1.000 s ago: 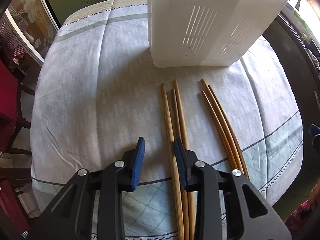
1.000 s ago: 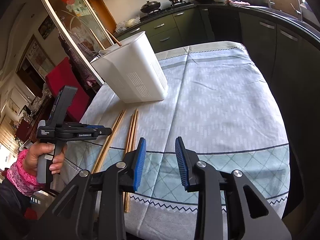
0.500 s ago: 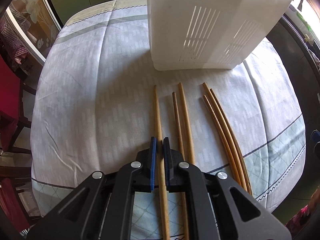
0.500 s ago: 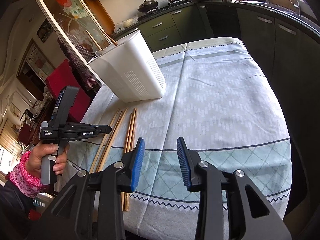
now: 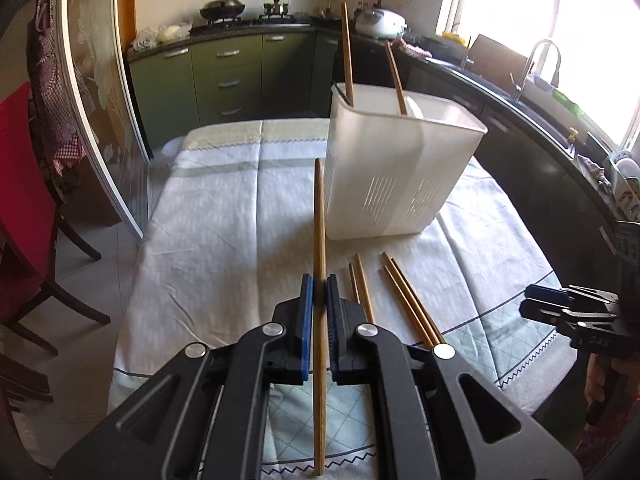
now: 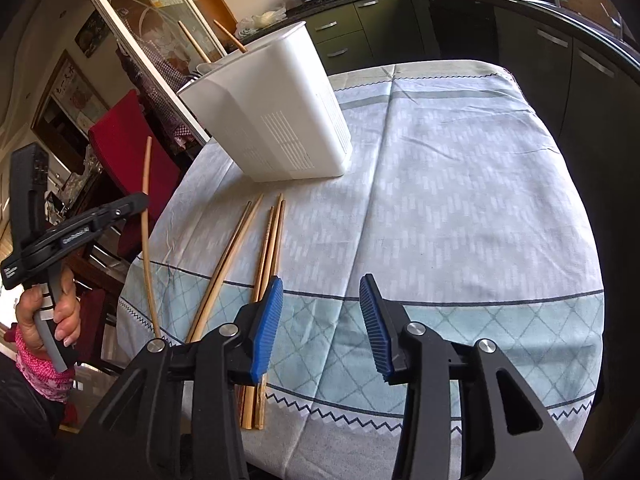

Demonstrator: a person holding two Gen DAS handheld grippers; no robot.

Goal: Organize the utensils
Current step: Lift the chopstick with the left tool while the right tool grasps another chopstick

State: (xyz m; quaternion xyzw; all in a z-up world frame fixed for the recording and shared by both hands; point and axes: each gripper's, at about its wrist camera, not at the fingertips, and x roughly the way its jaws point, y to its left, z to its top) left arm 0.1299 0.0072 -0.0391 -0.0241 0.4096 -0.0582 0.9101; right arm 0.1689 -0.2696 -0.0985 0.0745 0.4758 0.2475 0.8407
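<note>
Chopstick (image 5: 319, 240) clamped between left fingers (image 5: 306, 312), lifted off table (image 5: 208, 232)

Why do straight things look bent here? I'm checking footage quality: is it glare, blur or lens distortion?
Left wrist view: blown-out window glare, table edges bowed by the fisheye. Right wrist view: the held chopstick looks curved, the cabinet counter arcs; both sharp, no evident blur.

Bright window (image 5: 540, 12) glare; fisheye-bent edges, mostly sharp.
</note>
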